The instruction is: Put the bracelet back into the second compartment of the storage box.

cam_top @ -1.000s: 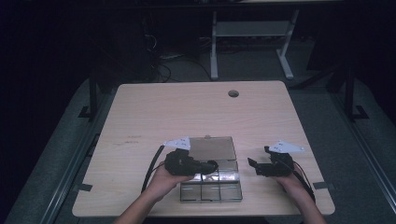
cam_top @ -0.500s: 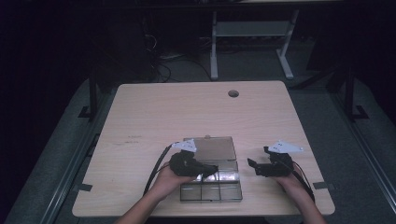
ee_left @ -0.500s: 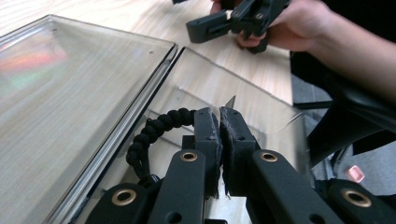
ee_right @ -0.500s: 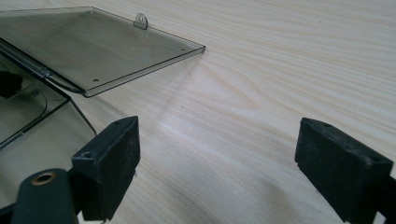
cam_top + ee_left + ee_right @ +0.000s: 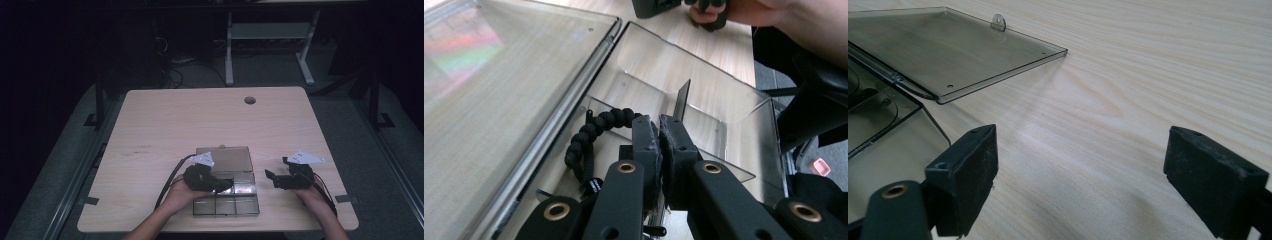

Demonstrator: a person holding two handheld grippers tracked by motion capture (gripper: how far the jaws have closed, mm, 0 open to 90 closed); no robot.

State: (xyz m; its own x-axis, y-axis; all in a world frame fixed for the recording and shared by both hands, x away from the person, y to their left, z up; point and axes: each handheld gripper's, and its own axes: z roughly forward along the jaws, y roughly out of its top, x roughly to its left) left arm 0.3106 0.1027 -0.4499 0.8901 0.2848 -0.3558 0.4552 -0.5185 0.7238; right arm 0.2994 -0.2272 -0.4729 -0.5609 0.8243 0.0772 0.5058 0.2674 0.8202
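Observation:
A smoky clear compartment box [image 5: 226, 206] lies at the table's near edge, its lid [image 5: 226, 156] folded flat behind it. My left gripper [image 5: 227, 186] reaches into a compartment on the box's left side. In the left gripper view its jaws [image 5: 659, 120] are closed together, and a black braided cord [image 5: 596, 127] arcs from their tips down into the compartment [image 5: 704, 90]. My right gripper [image 5: 276, 168] rests to the right of the box. Its jaws [image 5: 1080, 150] stand wide apart over bare wood with nothing between them, and the lid [image 5: 948, 45] lies ahead to the left.
The light wood table [image 5: 200, 120] has a round cable hole [image 5: 249, 100] at the back. A white desk frame [image 5: 270, 35] and cables stand on the dark floor beyond. In the left gripper view, the person's other hand [image 5: 744, 10] is past the box.
My left gripper has shifted slightly to the right over the box. The right gripper has stayed where it was.

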